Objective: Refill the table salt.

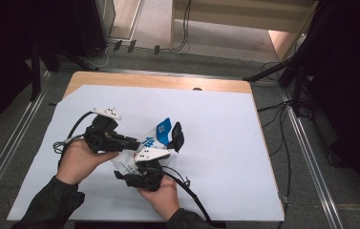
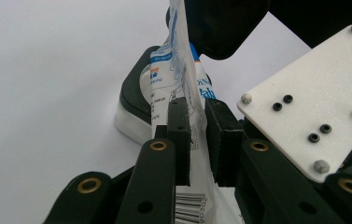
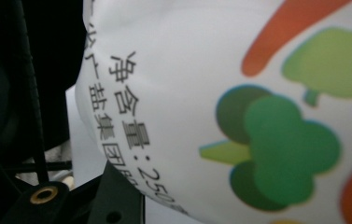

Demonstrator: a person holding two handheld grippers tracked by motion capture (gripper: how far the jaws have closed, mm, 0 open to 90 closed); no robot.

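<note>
A white and blue printed bag [image 1: 153, 139] is held up off the table between both hands. My left gripper [image 1: 133, 142] comes in from the left and is shut on a thin edge of the bag [image 2: 185, 56], the film pinched between its two black pads [image 2: 179, 135]. My right gripper [image 1: 142, 166] sits just below and in front of the bag, its white three-cornered plate [image 2: 313, 102] close to the left jaws. In the right gripper view the bag [image 3: 220, 93], printed with vegetables and text, presses up against the camera and hides the jaw tips.
A black and white dish [image 2: 134, 105] sits just beyond the bag, dark in the high view [image 1: 176, 136]. A white sheet [image 1: 216, 143] covers the wooden table [image 1: 168, 81]. Cables trail from both grippers toward the front edge.
</note>
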